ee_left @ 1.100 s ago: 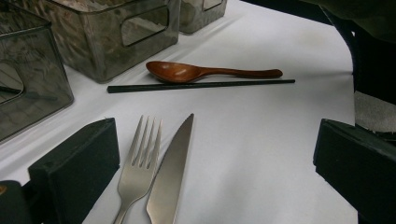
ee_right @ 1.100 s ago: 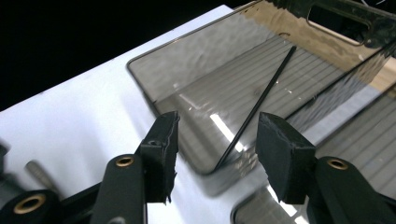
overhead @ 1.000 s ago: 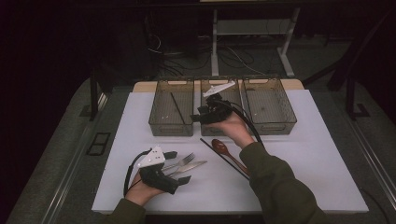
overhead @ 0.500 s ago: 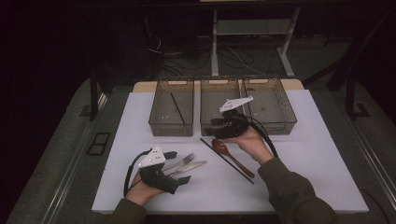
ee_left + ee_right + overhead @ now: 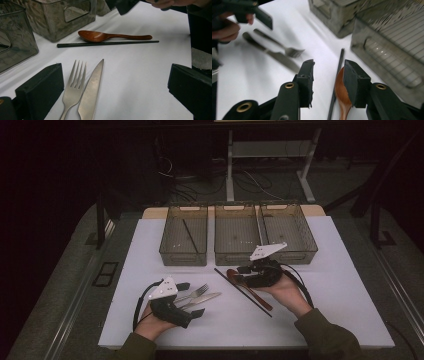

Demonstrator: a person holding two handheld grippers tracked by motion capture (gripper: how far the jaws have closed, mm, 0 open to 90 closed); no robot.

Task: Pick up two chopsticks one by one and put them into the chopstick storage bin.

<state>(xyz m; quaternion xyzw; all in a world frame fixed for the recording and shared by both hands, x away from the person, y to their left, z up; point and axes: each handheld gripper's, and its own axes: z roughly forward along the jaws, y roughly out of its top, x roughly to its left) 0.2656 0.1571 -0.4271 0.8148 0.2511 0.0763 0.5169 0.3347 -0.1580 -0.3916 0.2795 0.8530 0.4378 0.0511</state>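
From above, a white board (image 5: pixel 350 285) covers the table in a dim room, and cables trail on the floor beyond three clear bins (image 5: pixel 235 236). The right gripper (image 5: pixel 245 272) hovers over the wooden spoon (image 5: pixel 239 279) and black chopstick (image 5: pixel 243 291). In the left gripper view, fork (image 5: pixel 73 87) and knife (image 5: pixel 90 88) lie between the left gripper's (image 5: pixel 115 92) wide-spread jaws. In the right gripper view, the jaws have just been narrowing, gripping nothing, with the spoon just below.

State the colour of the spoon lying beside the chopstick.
Reddish-brown wood; the spoon shows best in the left gripper view.
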